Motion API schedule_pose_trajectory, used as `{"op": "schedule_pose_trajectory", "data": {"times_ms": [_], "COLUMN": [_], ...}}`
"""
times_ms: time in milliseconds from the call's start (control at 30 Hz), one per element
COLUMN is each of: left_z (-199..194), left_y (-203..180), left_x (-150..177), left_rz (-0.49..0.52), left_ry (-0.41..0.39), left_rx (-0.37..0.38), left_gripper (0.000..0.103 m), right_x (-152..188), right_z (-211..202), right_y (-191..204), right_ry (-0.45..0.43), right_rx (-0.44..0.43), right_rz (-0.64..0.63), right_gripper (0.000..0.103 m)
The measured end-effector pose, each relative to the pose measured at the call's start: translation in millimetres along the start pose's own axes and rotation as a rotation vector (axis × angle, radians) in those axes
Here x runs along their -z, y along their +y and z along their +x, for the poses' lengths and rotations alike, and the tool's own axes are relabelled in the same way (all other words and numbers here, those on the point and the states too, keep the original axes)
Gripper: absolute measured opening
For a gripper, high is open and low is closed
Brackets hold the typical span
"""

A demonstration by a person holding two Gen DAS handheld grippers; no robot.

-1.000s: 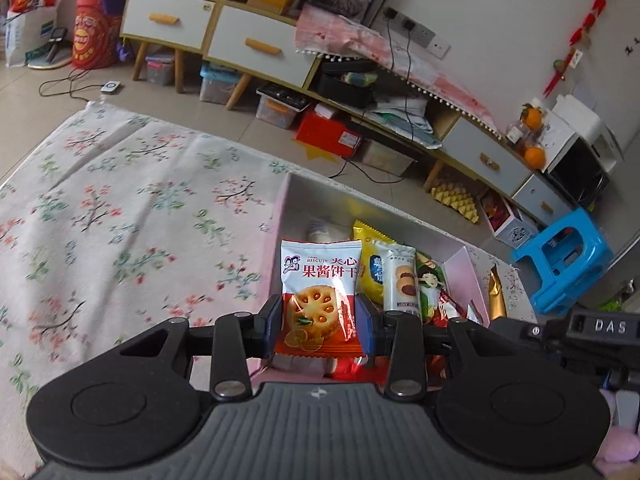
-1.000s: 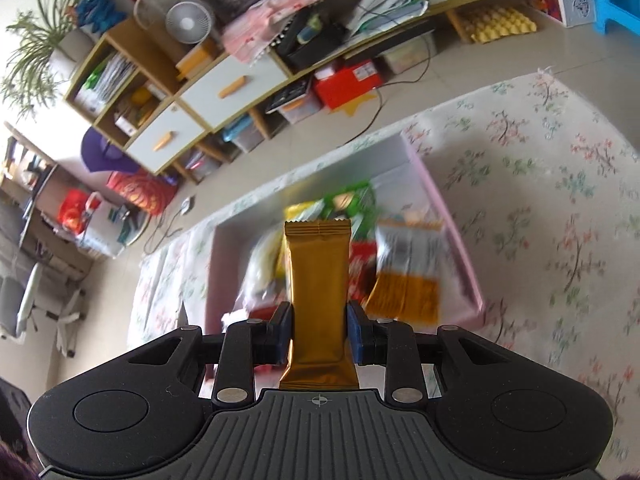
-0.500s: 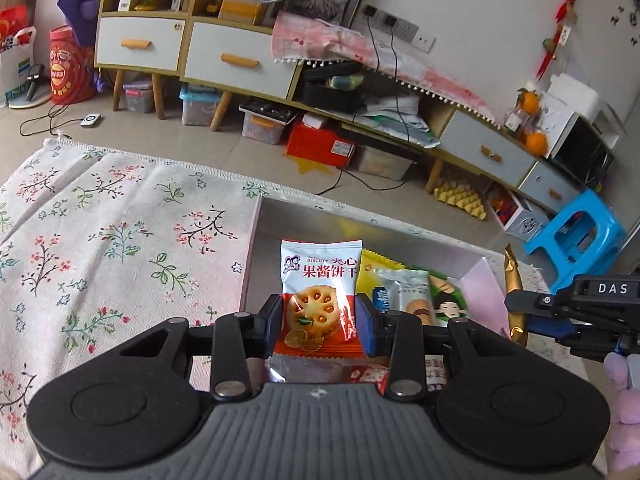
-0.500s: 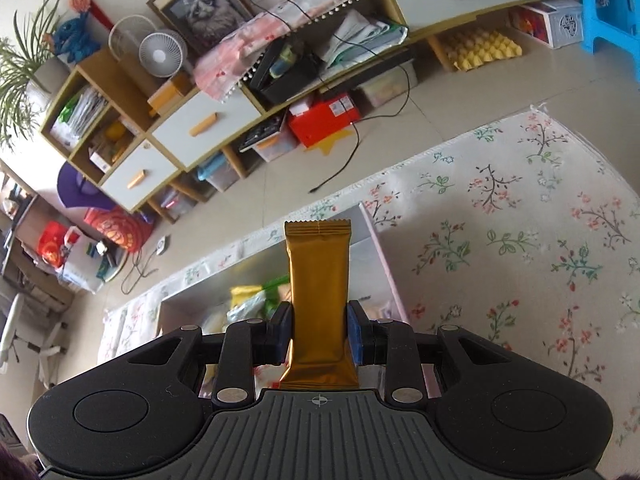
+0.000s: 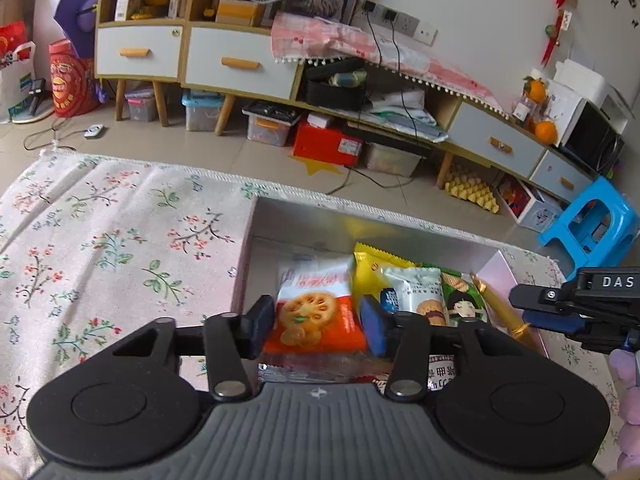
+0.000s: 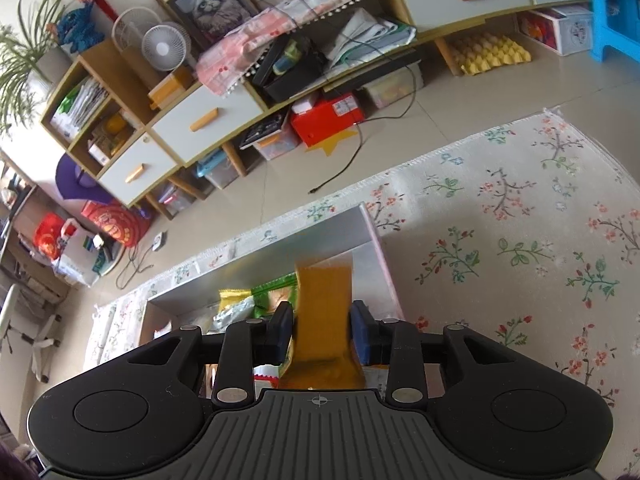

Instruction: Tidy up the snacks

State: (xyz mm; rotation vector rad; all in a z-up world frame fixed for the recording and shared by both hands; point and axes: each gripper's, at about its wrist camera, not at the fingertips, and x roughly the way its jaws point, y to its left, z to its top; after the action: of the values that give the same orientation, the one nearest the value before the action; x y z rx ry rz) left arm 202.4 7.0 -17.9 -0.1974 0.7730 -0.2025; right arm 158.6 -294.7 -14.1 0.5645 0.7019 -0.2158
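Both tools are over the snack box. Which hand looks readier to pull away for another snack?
Left, probably. Both tools' jaws have just been opening. The left tool stands clear of the biscuit packet between its jaws, already in the box; the gold bar nearly fills the gap of the right tool.

Left gripper [image 5: 317, 326]: biscuit packet [image 5: 316, 308] between the pads is motion-blurred, print at its top unreadable; its lower edge is behind the gripper body. Jaws have just been opening; can't tell whether the pads still touch it. Snacks in the box [image 5: 360, 224] below the fingers are cut off by the gripper, red label only partly readable. Right gripper [image 6: 322, 330]: gold bar [image 6: 324, 320] smeared by blur, bottom end hidden under the gripper body; jaws have just been opening, gaps look visible at both pads. Packets left of it are mostly covered. In the left view the right gripper [image 5: 548, 312] is cut by the frame edge.
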Motion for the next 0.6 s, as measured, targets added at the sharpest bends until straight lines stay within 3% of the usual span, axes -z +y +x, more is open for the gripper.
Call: {"op": "schedule_pose_trajectory", "data": {"times_ms": [67, 133, 367, 600], "left_z": [-1, -3, -18, -48], "left_y": [0, 0, -5, -11], "left_x": [-1, -1, 0, 7], "left_rz": [-0.002, -0.005, 0.010, 0.045], "left_ry": [0.001, -0.001, 0.003, -0.006], "left_rx": [0.005, 0.003, 0.005, -0.046], "left_gripper": [0.056, 0.061, 0.077, 0.096], "right_x": [-1, -2, 4, 18], "right_z": [-2, -7, -27, -65], "right_y": [-3, -3, 8, 22], "right_ry": [0.005, -0.001, -0.008, -0.019], "right_rx": [-0.021, -0.025, 0.002, 0.015], "right_rz": [0.017, 0.022, -0.031, -0.096], "right_gripper": [0.033, 0.044, 0.055, 0.071]}}
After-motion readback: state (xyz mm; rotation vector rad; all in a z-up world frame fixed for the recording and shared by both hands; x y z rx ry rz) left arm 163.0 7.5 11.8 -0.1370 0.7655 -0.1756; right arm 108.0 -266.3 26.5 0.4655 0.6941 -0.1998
